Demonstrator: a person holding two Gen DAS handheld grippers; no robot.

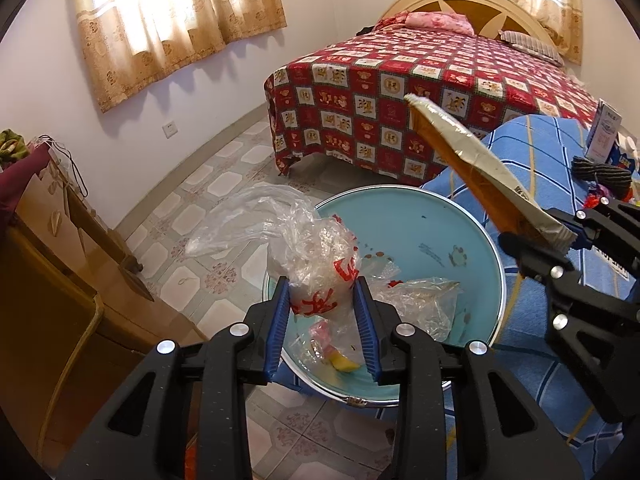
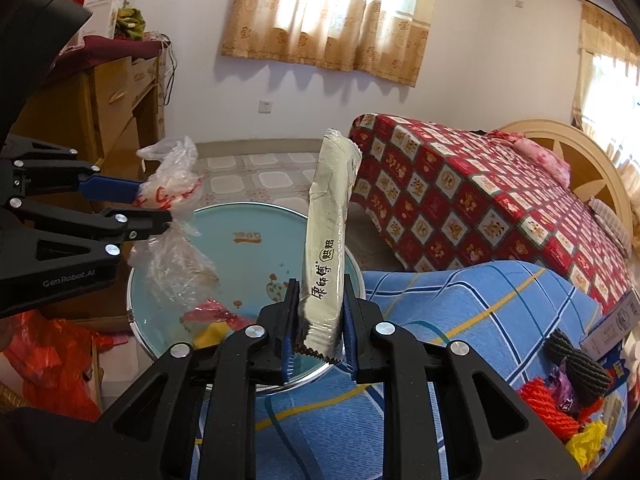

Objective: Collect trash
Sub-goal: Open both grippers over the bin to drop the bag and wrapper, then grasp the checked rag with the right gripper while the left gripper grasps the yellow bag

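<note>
My left gripper (image 1: pixel 322 296) is shut on a crumpled clear plastic bag with red print (image 1: pixel 316 256), held above a round light-blue glass table (image 1: pixel 420 216). The same bag shows in the right wrist view (image 2: pixel 172 192) with the left gripper (image 2: pixel 156 210). My right gripper (image 2: pixel 320 320) is shut on a long silver snack wrapper (image 2: pixel 326 236) that stands upright; it also shows in the left wrist view (image 1: pixel 472 164), held by the right gripper (image 1: pixel 568 236). More trash lies on the table: a clear bag (image 1: pixel 424 304), pink and yellow scraps (image 2: pixel 216 320).
A bed with a red patterned cover (image 1: pixel 400 92) stands behind. A blue checked surface (image 2: pixel 480 320) at right carries a dark roll (image 2: pixel 576 364), red netting (image 2: pixel 544 408) and a box (image 1: pixel 604 136). A wooden cabinet (image 1: pixel 48 280) and an orange bag (image 2: pixel 52 360) are at left.
</note>
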